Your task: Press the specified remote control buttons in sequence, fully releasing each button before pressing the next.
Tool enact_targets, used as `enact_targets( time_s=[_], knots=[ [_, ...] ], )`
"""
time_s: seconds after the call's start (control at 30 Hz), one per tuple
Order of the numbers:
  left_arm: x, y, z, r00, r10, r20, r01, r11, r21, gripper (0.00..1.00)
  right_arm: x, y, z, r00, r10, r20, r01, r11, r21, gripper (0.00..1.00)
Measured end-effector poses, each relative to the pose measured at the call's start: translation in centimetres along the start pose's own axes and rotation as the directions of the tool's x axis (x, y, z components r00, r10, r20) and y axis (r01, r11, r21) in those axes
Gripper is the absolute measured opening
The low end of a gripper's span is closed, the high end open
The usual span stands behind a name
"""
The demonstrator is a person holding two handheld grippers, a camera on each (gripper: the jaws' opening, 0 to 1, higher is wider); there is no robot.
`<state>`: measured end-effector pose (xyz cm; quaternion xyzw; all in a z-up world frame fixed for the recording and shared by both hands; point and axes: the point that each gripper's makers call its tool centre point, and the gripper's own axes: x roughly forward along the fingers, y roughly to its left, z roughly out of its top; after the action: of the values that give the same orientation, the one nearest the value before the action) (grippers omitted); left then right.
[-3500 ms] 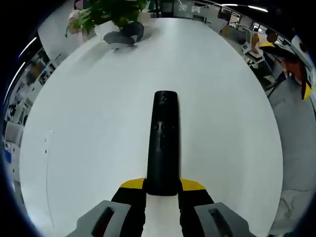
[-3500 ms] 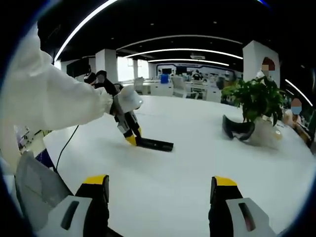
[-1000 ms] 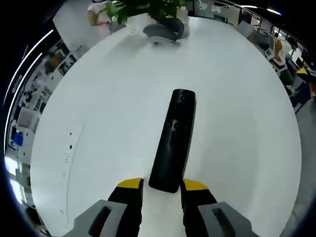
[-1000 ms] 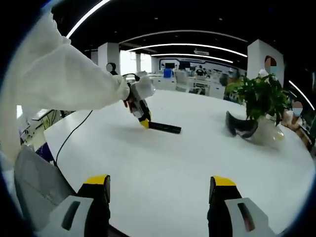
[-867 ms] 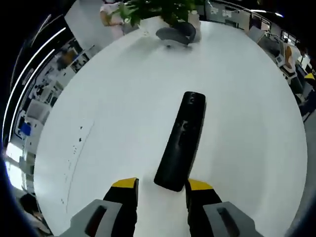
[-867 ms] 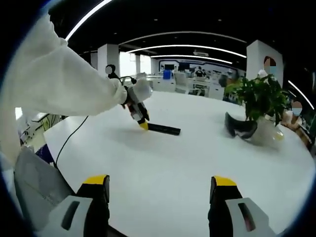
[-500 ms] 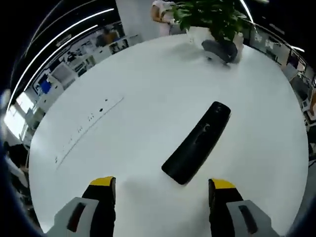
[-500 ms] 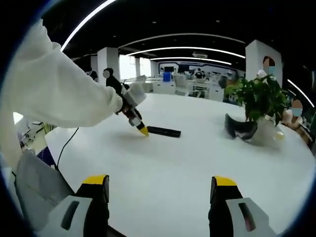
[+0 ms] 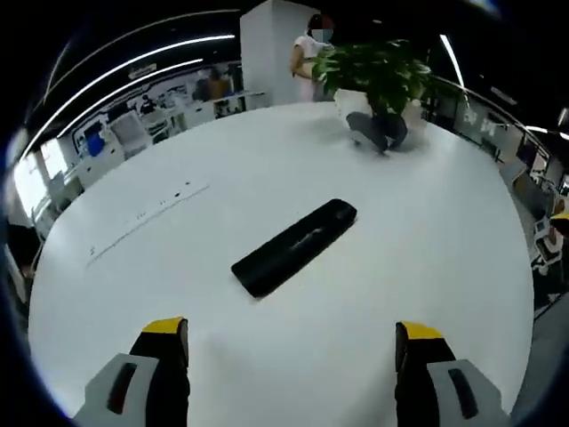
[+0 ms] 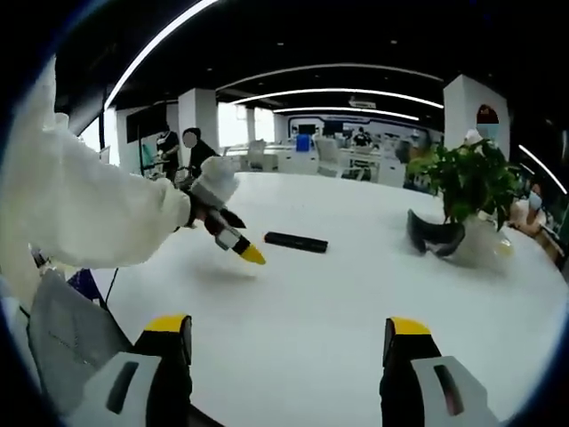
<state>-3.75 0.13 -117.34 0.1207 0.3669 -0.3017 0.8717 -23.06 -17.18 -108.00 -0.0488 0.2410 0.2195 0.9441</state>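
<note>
Black remote control [image 9: 294, 246] lying free on white surface [image 9: 444, 267], left tongs [image 9: 289, 342] spread apart above it, right tongs [image 10: 289, 342] spread apart, potted plant [image 10: 469, 191] beyond.

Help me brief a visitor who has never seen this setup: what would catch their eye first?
Probably the black remote control lying alone and slantwise on the wide white table, ahead of the left gripper with its jaws spread. Next, the potted plant at the table's far side, with a dark curved object beside it.
</note>
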Motion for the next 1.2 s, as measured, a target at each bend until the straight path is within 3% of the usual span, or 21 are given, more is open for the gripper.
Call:
enact_targets(
  time_s=[0.17, 0.33, 0.43, 0.57, 0.73, 0.83, 0.87, 0.97, 1.1, 1.2],
  knots=[
    [-2.6, 0.3, -0.8, 0.994, 0.043, 0.104, -0.034, 0.995, -0.09, 1.0, -0.3, -0.4, 0.5, 0.999, -0.015, 0.031, 0.015, 1.0, 0.016, 0.94],
    [-6.9, -0.6, -1.2, 0.978, 0.103, 0.183, -0.086, 0.992, -0.095, 1.0, -0.4, -0.6, 0.6, 0.999, -0.026, 0.037, 0.025, 0.999, 0.035, 0.97],
    [-8.7, -1.0, -1.7, 0.972, 0.117, 0.206, -0.096, 0.989, -0.11, 1.0, -0.5, -0.7, 1.0, 0.998, -0.037, 0.055, 0.035, 0.999, 0.023, 0.99],
    [-11.6, -1.6, -1.6, 0.951, 0.157, 0.266, -0.126, 0.984, -0.129, 1.0, -0.6, -0.9, 1.1, 0.997, -0.046, 0.062, 0.045, 0.999, 0.027, 0.99],
    [-14.4, -2.1, -2.8, 0.94, 0.202, 0.276, -0.16, 0.973, -0.166, 1.0, -0.6, -0.9, 1.0, 0.997, -0.046, 0.057, 0.045, 0.999, 0.03, 0.99],
    [-16.1, -1.9, -3.1, 0.922, 0.237, 0.307, -0.189, 0.966, -0.179, 1.0, -0.5, -0.9, 0.8, 0.998, -0.048, 0.047, 0.047, 0.999, 0.026, 0.99],
    [-17.0, -1.9, -2.8, 0.904, 0.256, 0.343, -0.191, 0.958, -0.213, 1.0, -0.5, -0.9, 0.8, 0.998, -0.048, 0.045, 0.046, 0.999, 0.027, 0.99],
    [-19.0, -2.2, -2.6, 0.873, 0.278, 0.402, -0.189, 0.951, -0.246, 1.0, -0.5, -1.0, 0.8, 0.998, -0.049, 0.046, 0.047, 0.998, 0.029, 0.99],
    [-20.4, -2.6, -3.3, 0.871, 0.29, 0.397, -0.205, 0.948, -0.241, 1.0, -0.5, -1.0, 0.6, 0.998, -0.05, 0.038, 0.049, 0.998, 0.034, 0.99],
    [-21.9, -3.4, -3.7, 0.862, 0.286, 0.419, -0.186, 0.947, -0.263, 1.0, -0.5, -0.9, 0.6, 0.998, -0.047, 0.033, 0.046, 0.998, 0.032, 0.99]
  ],
)
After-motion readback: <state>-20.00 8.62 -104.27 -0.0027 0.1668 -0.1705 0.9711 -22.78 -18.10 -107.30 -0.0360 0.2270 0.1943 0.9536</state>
